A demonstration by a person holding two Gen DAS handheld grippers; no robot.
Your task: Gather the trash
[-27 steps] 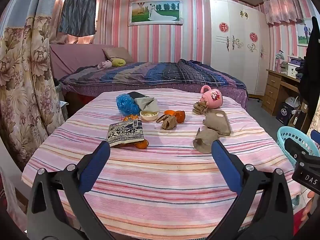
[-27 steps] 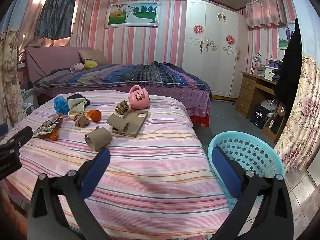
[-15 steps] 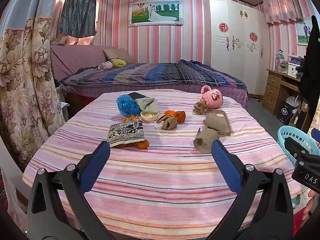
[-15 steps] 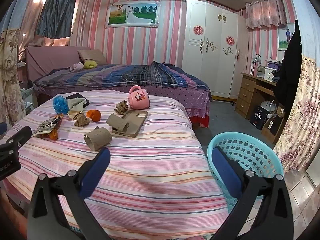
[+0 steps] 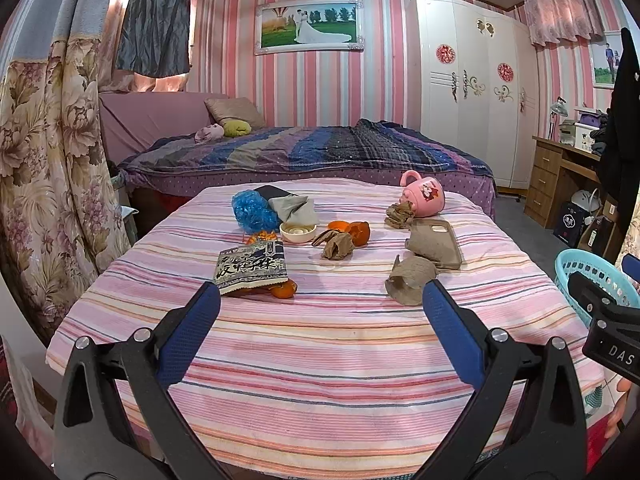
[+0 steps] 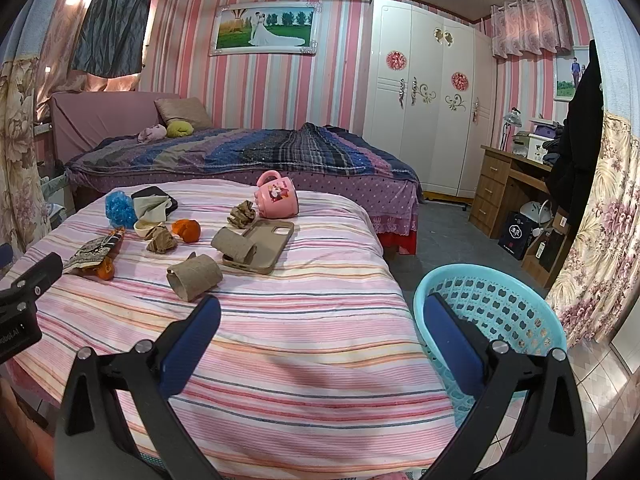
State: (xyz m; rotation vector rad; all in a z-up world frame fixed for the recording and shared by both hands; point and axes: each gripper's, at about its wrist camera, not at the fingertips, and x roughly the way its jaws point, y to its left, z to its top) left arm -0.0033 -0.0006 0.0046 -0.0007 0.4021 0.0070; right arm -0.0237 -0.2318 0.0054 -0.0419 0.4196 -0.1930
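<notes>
Trash lies across a table under a pink striped cloth [image 5: 320,344]: a snack packet [image 5: 252,266], orange peels [image 5: 352,230], crumpled brown paper [image 5: 338,244], a cardboard roll [image 5: 410,282] and a blue wad [image 5: 254,210]. A turquoise basket [image 6: 492,312] stands on the floor at the table's right. My left gripper [image 5: 320,300] hovers open over the near part of the cloth, nothing between its fingers. My right gripper [image 6: 320,314] is open too, near the table's right edge, its right finger in front of the basket.
A pink mug [image 5: 426,196], a tan phone case [image 5: 440,240], a small white dish [image 5: 298,232] and a grey cloth [image 5: 292,208] also sit on the table. A bed [image 5: 304,152] stands behind, floral curtains [image 5: 48,168] at left, a wooden desk [image 6: 508,184] at right.
Both views have edged very slightly; the objects on the table lie as before and both grippers stay wide open.
</notes>
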